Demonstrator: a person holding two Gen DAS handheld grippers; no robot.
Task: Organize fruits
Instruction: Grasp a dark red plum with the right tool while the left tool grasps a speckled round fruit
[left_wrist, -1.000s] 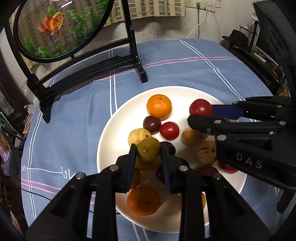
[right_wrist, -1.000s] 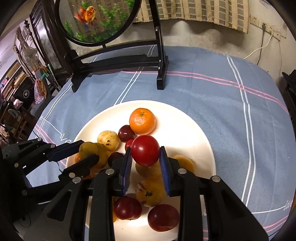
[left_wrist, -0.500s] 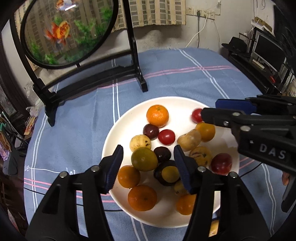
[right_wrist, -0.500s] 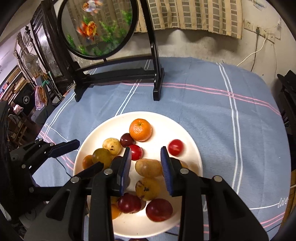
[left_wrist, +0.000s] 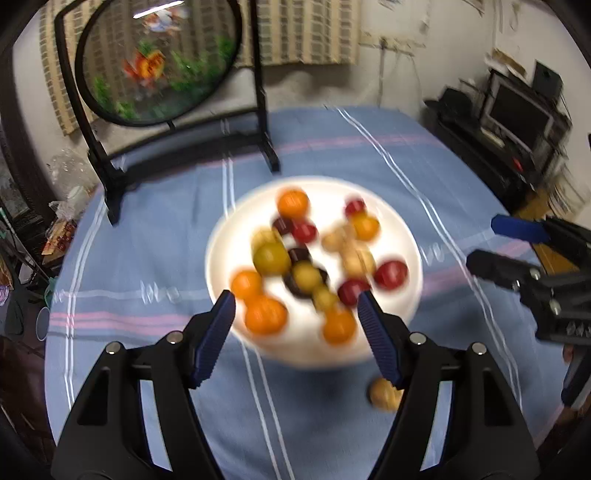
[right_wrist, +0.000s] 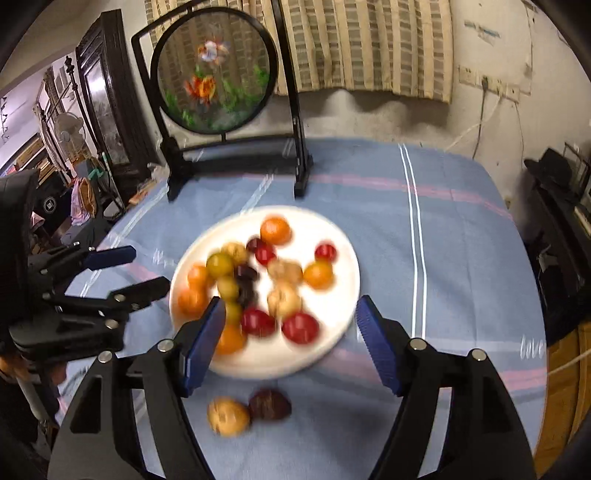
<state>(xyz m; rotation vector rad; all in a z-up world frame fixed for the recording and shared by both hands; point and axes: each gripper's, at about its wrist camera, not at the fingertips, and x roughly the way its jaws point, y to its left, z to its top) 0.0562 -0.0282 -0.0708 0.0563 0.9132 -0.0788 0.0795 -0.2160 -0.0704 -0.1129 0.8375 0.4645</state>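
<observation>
A white plate (left_wrist: 221, 254) of blurred fruit sits mid-table on a blue striped cloth (left_wrist: 147, 229). At 11 o'clock of it stands a round goldfish screen (right_wrist: 216, 72) on a black stand, well apart. Both grippers hang at the plate's near edge with nothing between their pads; the left gripper (left_wrist: 297, 334) has its jaws wide and opening, as does the right gripper (right_wrist: 290, 341). Only the right wrist view shows 2 fruits off the plate at 6 o'clock, touching: a yellow-brown fruit (right_wrist: 227, 415) and a dark red fruit (right_wrist: 269, 404). The left view shows 1 of them, half hidden by a finger, plus a monitor (left_wrist: 521, 110) at 2 o'clock.
</observation>
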